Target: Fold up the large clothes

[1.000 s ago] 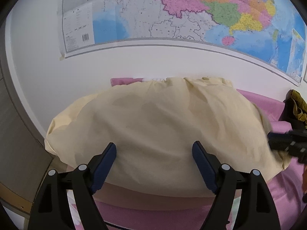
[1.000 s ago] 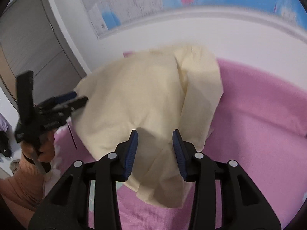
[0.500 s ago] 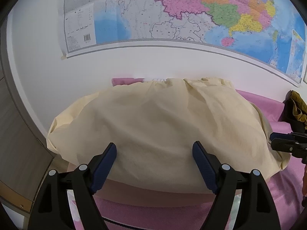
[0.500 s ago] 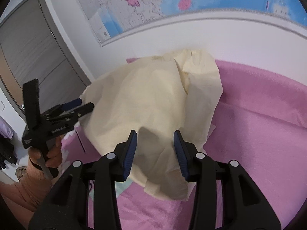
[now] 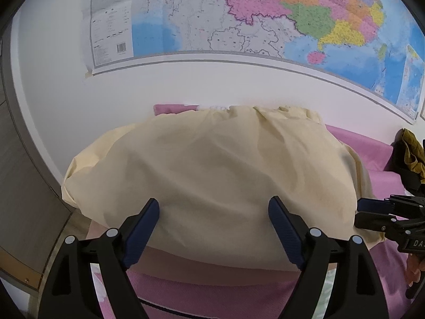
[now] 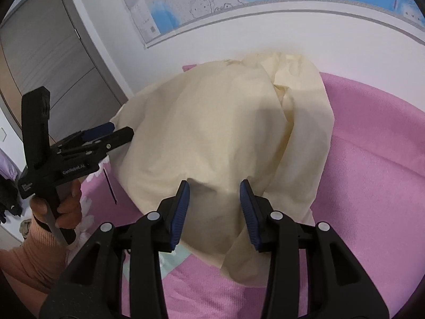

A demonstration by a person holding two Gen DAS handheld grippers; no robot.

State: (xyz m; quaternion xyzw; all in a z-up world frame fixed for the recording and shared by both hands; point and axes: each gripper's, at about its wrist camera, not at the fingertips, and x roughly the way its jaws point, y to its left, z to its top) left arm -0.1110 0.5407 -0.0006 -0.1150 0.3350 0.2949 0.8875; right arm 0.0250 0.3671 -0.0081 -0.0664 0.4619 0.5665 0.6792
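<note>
A large cream-yellow garment (image 5: 212, 170) lies spread and rumpled on a pink bed cover (image 6: 372, 159); it also shows in the right wrist view (image 6: 220, 133). My left gripper (image 5: 213, 228) is open and empty, its jaws wide apart over the garment's near edge. From the right wrist view it sits at the garment's left edge (image 6: 117, 133). My right gripper (image 6: 213, 207) is open and empty, its jaws partly apart just above the garment's near right corner. In the left wrist view it reaches in at the right edge (image 5: 372, 211).
A big map (image 5: 239, 13) hangs on the white wall behind the bed. A grey wardrobe door (image 6: 47, 61) stands to the left. A dark olive garment pile (image 5: 410, 154) lies at the far right of the bed. The pink cover stretches rightward.
The right gripper has opened a little wider and shifted slightly relative to the garment's corner. The left gripper has stayed open and almost still. The garment's edge settled a bit flatter.
</note>
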